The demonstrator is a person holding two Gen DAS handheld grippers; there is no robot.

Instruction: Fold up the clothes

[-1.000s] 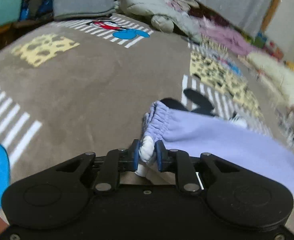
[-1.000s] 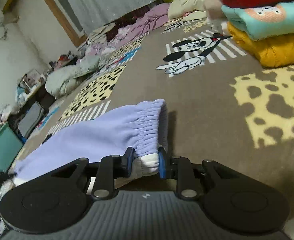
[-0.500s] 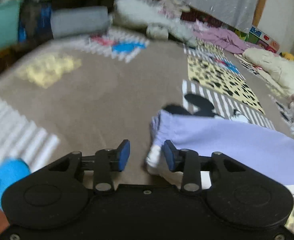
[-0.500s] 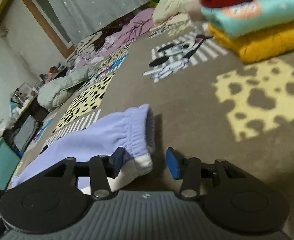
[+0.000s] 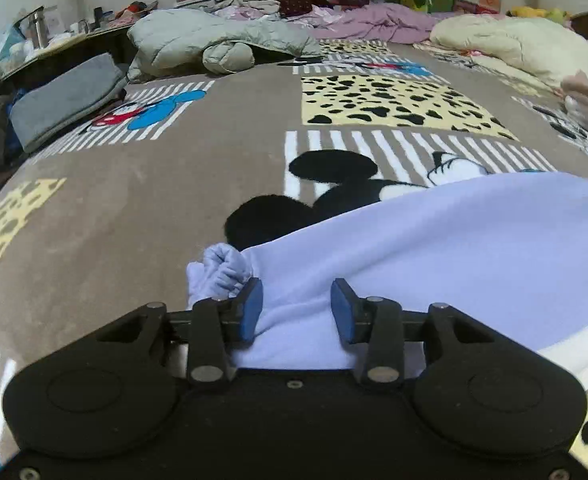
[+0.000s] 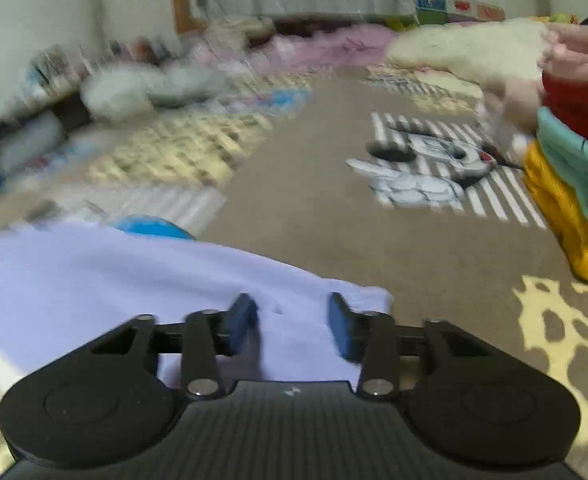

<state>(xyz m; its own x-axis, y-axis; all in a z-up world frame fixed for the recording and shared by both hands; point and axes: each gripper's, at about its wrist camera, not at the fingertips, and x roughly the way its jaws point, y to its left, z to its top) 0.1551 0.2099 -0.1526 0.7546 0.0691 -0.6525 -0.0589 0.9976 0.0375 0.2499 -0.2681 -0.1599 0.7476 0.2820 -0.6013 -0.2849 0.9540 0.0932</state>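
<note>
A lavender garment (image 5: pixel 454 252) with a gathered elastic edge lies on the brown patterned blanket (image 5: pixel 134 208). In the left wrist view my left gripper (image 5: pixel 296 310) is open, its blue pads either side of the cloth's near left end, just right of the bunched corner (image 5: pixel 222 268). In the right wrist view the same garment (image 6: pixel 114 280) spreads to the left, and my right gripper (image 6: pixel 292 322) is open over its near right corner. Neither gripper holds the cloth.
A stack of folded clothes, yellow (image 6: pixel 562 216), teal (image 6: pixel 574 168) and red (image 6: pixel 578 112), stands at the right. A grey-green jacket (image 5: pixel 214 40), a grey cushion (image 5: pixel 62 100), pink bedding (image 5: pixel 374 24) and a cream quilt (image 5: pixel 514 44) lie at the far side.
Both grippers were shut on the garment's elastic ends, then opened and let go. The garment now lies on the blanket, and both grippers have shifted over its near edge.
</note>
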